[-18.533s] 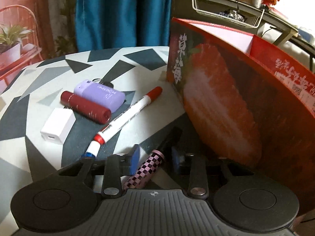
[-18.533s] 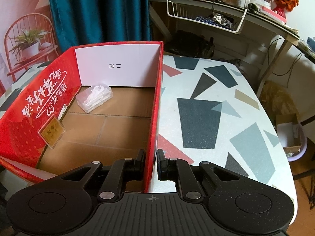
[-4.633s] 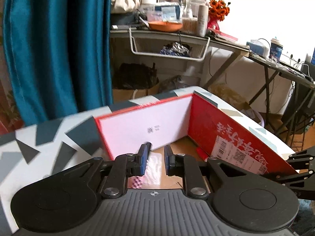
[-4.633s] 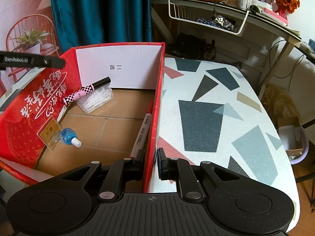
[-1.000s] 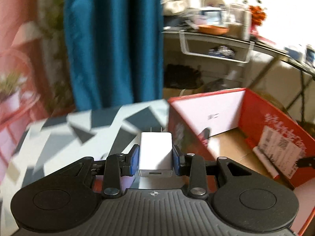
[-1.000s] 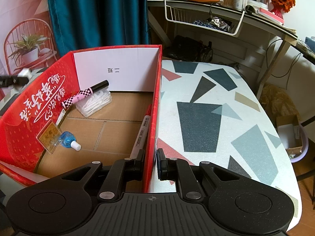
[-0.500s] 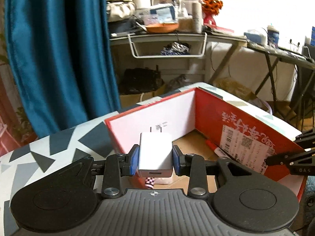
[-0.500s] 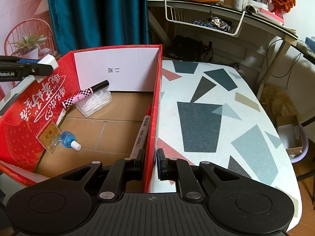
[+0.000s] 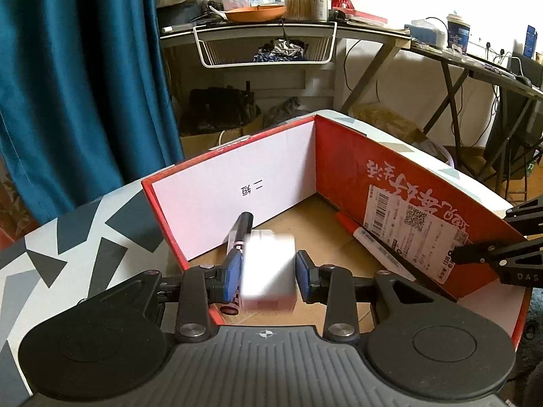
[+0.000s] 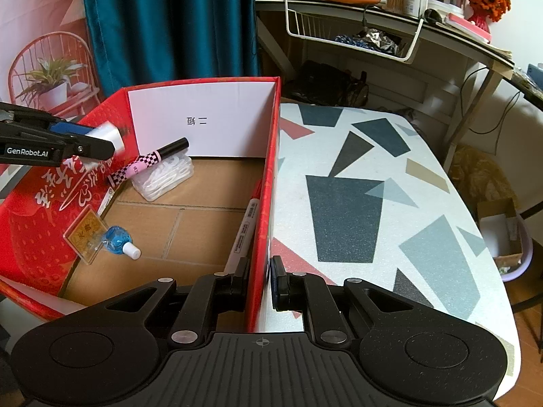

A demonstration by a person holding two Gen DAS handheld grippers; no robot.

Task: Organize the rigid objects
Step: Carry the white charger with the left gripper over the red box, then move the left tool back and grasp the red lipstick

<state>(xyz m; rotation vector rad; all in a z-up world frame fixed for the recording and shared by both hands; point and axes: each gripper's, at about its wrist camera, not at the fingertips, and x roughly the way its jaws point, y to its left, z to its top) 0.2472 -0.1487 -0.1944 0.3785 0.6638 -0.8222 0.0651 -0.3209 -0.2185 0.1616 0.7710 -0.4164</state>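
In my left tool (image 9: 268,276) I have the white charger block (image 9: 268,269), pinched between the two blue pads and held over the near left corner of the red box (image 9: 342,166); the block is smeared in both views, so I can't say how squarely it sits in the grip, only that it has not been let go. Left of the box, the patch of patterned surface (image 9: 85,237) I can see is bare, but that is only a slice of it, and I judge there may be more things out of view there waiting to be collected. Inside the box, going across the floor from the left wall: a small gold card in a clear sleeve (image 10: 86,234) leaning on the wall, a little blue bottle with a white cap (image 10: 118,239) touching it, a clear plastic packet (image 10: 166,174) near the far wall with the pink checkered pen (image 10: 146,162) lying across it, and the white marker with the red cap (image 10: 242,234) along the right wall. So several pieces are already stowed and the block is next to drop. My right tool (image 10: 259,283) is pressed together on the box's right wall, steadying it.
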